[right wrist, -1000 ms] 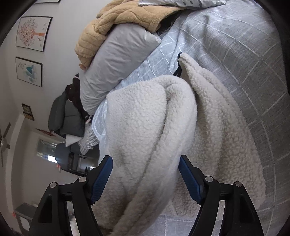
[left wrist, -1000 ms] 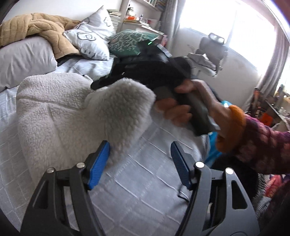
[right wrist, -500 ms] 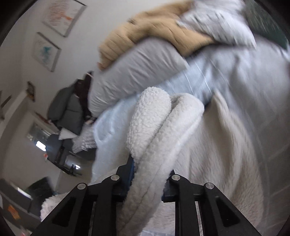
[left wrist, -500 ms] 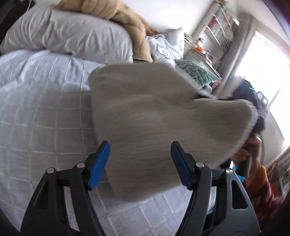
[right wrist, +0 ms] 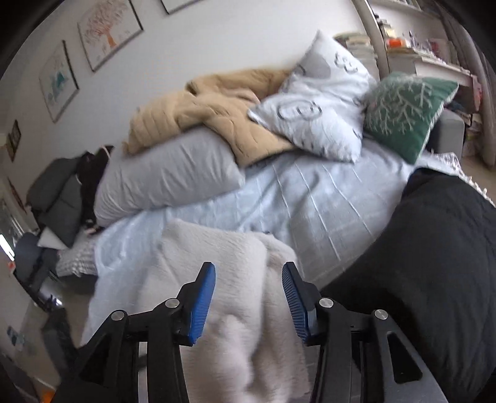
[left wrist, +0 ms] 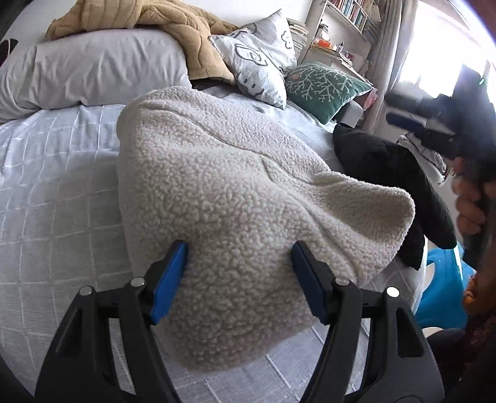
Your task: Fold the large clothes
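Observation:
A cream fleece garment (left wrist: 235, 192) lies folded in a thick bundle on the grey checked bedspread (left wrist: 55, 186). My left gripper (left wrist: 238, 263) is open, its blue pads either side of the bundle's near edge, above it. My right gripper (right wrist: 248, 294) is open and empty, above the fleece (right wrist: 217, 279), which is blurred below it. In the left wrist view the right gripper (left wrist: 434, 127) is held up at the far right, away from the fleece. A black garment (left wrist: 396, 173) lies on the bed right of the fleece, also seen in the right wrist view (right wrist: 434, 272).
At the bed's head lie a grey pillow (left wrist: 93, 71), a tan blanket (left wrist: 161, 21), a white patterned pillow (left wrist: 260, 59) and a green cushion (left wrist: 325, 83). Shelves (left wrist: 341, 28) and a bright window stand beyond. A blue object (left wrist: 443, 294) lies past the bed edge.
My right gripper was shut on a fold of the fleece; it has let go, opened and lifted away to the right. The fleece now lies settled on the bed. The left gripper stayed open.

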A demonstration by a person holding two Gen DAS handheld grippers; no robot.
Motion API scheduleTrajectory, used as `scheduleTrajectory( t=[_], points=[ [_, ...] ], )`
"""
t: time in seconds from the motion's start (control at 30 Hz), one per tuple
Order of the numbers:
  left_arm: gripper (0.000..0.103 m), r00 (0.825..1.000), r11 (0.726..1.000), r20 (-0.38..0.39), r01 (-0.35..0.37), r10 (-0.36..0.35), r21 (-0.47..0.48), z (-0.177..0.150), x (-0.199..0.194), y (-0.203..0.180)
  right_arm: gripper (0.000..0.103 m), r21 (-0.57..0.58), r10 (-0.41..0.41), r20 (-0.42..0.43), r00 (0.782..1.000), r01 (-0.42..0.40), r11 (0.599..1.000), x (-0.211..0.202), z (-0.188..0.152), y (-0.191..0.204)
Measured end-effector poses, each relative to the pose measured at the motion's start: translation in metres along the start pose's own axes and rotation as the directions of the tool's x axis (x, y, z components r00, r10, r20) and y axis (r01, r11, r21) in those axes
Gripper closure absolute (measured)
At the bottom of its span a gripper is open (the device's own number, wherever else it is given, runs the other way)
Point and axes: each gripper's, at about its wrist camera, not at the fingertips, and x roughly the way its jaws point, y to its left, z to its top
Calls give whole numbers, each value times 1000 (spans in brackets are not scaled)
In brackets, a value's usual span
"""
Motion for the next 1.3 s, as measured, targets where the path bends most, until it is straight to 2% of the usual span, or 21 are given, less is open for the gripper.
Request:
scheduleTrajectory(
  t=[0.1, 0.2, 0.3, 0.37, 0.4, 0.43, 0.47, 0.57, 0.6, 0.7, 0.8, 0.87, 0.93, 1.0, 1.1, 1.3],
  points=[
    [33, 1000, 1000, 5, -19, 19, 12, -1, -1, -4, 57, -36, 49, 10, 999, -48, 998, 4, -4, 32],
    [33, 1000, 999, 1, -25, 25, 30, -1, 0, -6, 57, -68, 82, -17, 996, -83, 994, 37, -9, 60],
    [33, 1000, 999, -5, -25, 25, 47, 0, 0, -6, 57, -106, 15, -25, 1000, -18, 994, 71, -17, 69],
    [33, 1000, 1000, -6, -2, 2, 28, 6, -1, 0, 57, -106, -89, -51, 995, 83, 991, 99, -27, 53],
    [34, 1000, 1000, -3, 15, -15, 13, 9, -3, 4, 57, -102, -146, -69, 987, 138, 985, 110, -33, 41],
    [34, 1000, 1000, 11, 28, -28, -3, 13, -5, 7, 54, -91, -233, -120, 965, 223, 971, 131, -47, 18],
    [34, 1000, 1000, 23, 21, -20, -11, 17, -7, 8, 46, -70, -238, -157, 959, 229, 971, 141, -57, 3],
    [34, 999, 1000, 45, -28, 28, -1, 38, 0, 11, 41, 90, -156, -158, 975, 172, 981, 144, -71, -39],
    [34, 998, 999, 42, -52, 51, 4, 47, 7, 13, 40, 79, -164, -164, 973, 179, 981, 141, -67, -37],
    [35, 991, 990, 43, -129, 127, 59, 76, 36, 11, 40, -48, -221, -137, 966, 216, 975, 136, -64, -15],
    [35, 969, 963, 37, -245, 243, 108, 100, 76, 16, 39, -81, -248, -126, 961, 239, 968, 141, -66, -10],
    [34, 948, 942, -39, -309, 317, 129, 109, 112, 29, 38, -16, -207, -152, 966, 207, 978, 144, -65, -21],
    [32, 937, 937, -110, -315, 332, 151, 111, 139, 42, 37, 78, -165, -178, 970, 181, 980, 147, -65, -34],
    [30, 941, 946, -129, -297, 312, 127, 110, 148, 54, 37, 114, -158, -192, 969, 182, 977, 152, -63, -35],
    [30, 956, 966, -141, -251, 257, 58, 106, 147, 70, 35, 59, -195, -200, 960, 211, 976, 158, -61, -24],
    [27, 969, 971, -60, -238, 239, 26, 95, 115, 67, 30, 72, -190, -235, 953, 212, 975, 156, -59, -22]
  ],
)
